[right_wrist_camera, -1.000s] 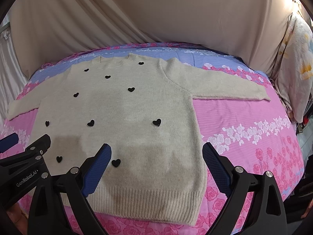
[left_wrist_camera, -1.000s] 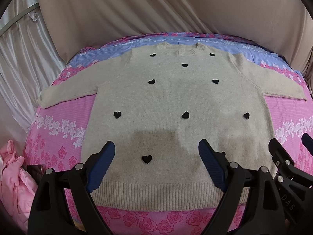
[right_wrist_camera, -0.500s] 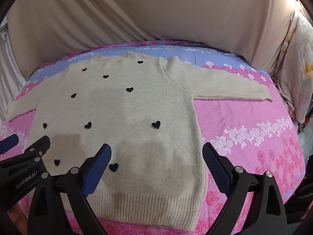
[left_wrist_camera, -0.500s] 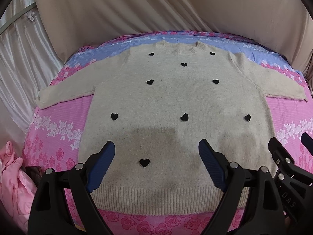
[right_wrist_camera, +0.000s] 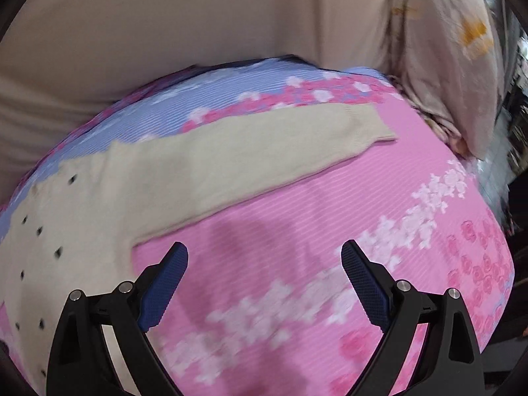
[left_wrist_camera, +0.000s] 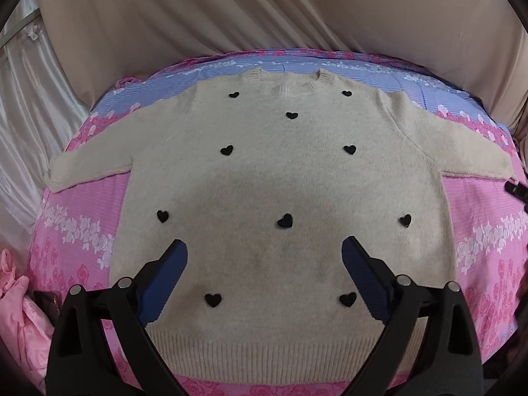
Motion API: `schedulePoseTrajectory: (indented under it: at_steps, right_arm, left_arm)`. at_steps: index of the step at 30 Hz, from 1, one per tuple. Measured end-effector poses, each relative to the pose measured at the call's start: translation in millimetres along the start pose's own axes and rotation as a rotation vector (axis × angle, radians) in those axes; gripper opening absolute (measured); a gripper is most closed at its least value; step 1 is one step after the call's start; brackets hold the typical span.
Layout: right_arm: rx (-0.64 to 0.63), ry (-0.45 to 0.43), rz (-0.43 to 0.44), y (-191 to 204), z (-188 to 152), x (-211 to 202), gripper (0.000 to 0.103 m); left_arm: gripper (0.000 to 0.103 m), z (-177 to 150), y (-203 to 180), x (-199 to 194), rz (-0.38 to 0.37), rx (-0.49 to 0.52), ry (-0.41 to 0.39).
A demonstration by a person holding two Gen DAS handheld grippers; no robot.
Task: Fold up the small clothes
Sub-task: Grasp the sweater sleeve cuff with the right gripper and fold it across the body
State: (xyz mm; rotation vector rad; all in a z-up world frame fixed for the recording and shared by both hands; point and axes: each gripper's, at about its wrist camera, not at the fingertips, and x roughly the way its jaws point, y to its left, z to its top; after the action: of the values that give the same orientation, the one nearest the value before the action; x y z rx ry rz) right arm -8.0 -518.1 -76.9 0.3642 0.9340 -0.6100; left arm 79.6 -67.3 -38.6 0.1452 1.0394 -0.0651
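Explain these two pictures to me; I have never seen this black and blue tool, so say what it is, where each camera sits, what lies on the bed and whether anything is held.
No machine works here: a person holds a hand tool in each hand, each a two-finger gripper with a wide-angle camera looking along its fingers. One picture comes from the left gripper, the other from the right gripper; the black arms with blue pads at the bottom are its fingers. On the pink and blue flowered bedsheet a beige knitted sweater with small black hearts lies flat, sleeves spread out. The left view looks over its body; its jaws are opening, above the fabric. The blurred right view faces one sleeve, jaws wide apart over bare sheet. Neither gripper holds anything.
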Motion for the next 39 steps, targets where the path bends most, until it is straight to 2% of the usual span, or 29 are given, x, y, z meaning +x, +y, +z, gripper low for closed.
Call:
schedulePoseTrajectory:
  at_steps: [3,7,9,11,13,14,15,17,18,20,23,26,29,30,31,34,37,39]
  right_arm:
    - [0.105,0.028,-0.057,-67,53,47,0.092]
    - [0.207,0.057,-0.086,-123,103,112,0.092]
    - [0.280,0.089,-0.070,-138,111,137,0.091]
    - [0.365,0.122,-0.042,-148,111,158,0.086]
    - [0.412,0.113,-0.033,-149,111,168,0.081]
    - [0.418,0.082,-0.039,-148,112,168,0.065]
    - [0.412,0.059,-0.022,-144,115,169,0.056]
    - [0.401,0.053,0.003,-136,119,170,0.012]
    - [0.416,0.057,0.056,-131,122,170,0.013]
    - [0.436,0.012,0.101,-120,128,156,0.011]
    - [0.384,-0.087,0.236,-78,150,111,0.011]
    - [0.279,-0.155,0.426,-6,172,55,0.011]
    - [0.096,-0.174,0.622,101,177,1,0.011]
    - [0.035,-0.159,0.692,145,173,-14,0.011]
    - [0.011,-0.148,0.720,165,164,-21,0.011]
    - [-0.120,-0.077,0.835,269,136,-35,0.011]
    - [-0.260,0.021,0.853,366,94,-26,0.011]
    - [-0.359,0.096,0.829,426,56,-5,0.012]
  left_arm:
    - [0.093,9,-6,7,0.029,-0.001,0.008]
    - [0.093,18,-7,20,0.068,-0.018,0.048]
    - [0.093,21,-8,27,0.086,-0.021,0.073]
    - [0.093,23,-7,33,0.104,-0.018,0.087]
    - [0.093,26,-5,37,0.120,-0.021,0.097]
    - [0.093,26,-5,39,0.125,-0.020,0.102]
    - [0.093,27,-4,41,0.130,-0.020,0.106]
    - [0.093,28,-5,44,0.131,-0.019,0.112]
    - [0.093,28,-4,45,0.130,-0.019,0.114]
    - [0.093,30,-3,47,0.120,-0.021,0.114]
    - [0.093,31,2,48,0.099,-0.038,0.109]
    - [0.093,31,8,48,0.069,-0.058,0.104]
    - [0.093,29,13,45,0.041,-0.077,0.099]
    - [0.093,28,16,44,0.034,-0.083,0.096]
    - [0.093,27,19,42,0.029,-0.091,0.091]
    - [0.093,22,35,35,0.020,-0.128,0.073]
    - [0.093,14,58,29,0.027,-0.181,0.065]
    - [0.093,7,77,26,0.042,-0.224,0.064]
